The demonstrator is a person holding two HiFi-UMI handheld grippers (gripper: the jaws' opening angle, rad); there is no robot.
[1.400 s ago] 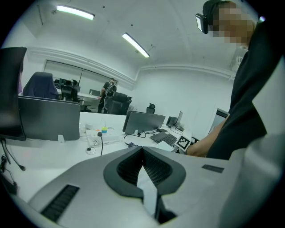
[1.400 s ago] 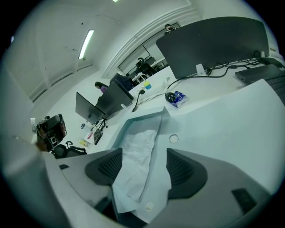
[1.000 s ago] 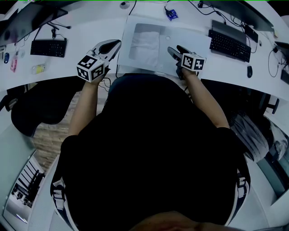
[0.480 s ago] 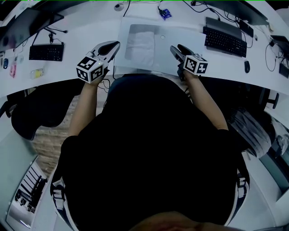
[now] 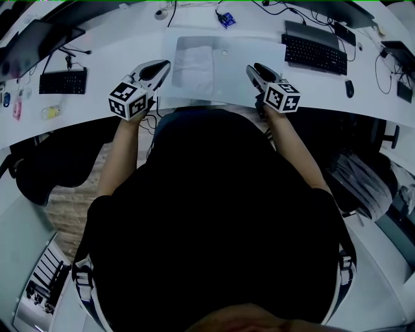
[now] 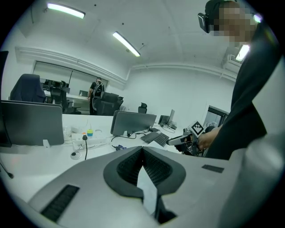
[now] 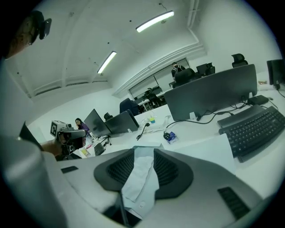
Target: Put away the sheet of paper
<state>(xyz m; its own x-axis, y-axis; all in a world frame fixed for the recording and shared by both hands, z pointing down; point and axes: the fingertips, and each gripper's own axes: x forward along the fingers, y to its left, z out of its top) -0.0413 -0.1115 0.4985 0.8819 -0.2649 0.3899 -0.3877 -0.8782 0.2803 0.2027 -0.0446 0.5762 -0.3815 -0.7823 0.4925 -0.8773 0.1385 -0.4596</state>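
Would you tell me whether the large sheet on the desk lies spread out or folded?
Spread out: the sheet lies flat on the desk as one wide rectangle.

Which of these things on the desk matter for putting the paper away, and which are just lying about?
Part of the job: sheet of paper; left gripper, shut on its edge; right gripper, jaws closing, sheet between them.
Just lying about: right keyboard; left keyboard; mouse; small blue item.
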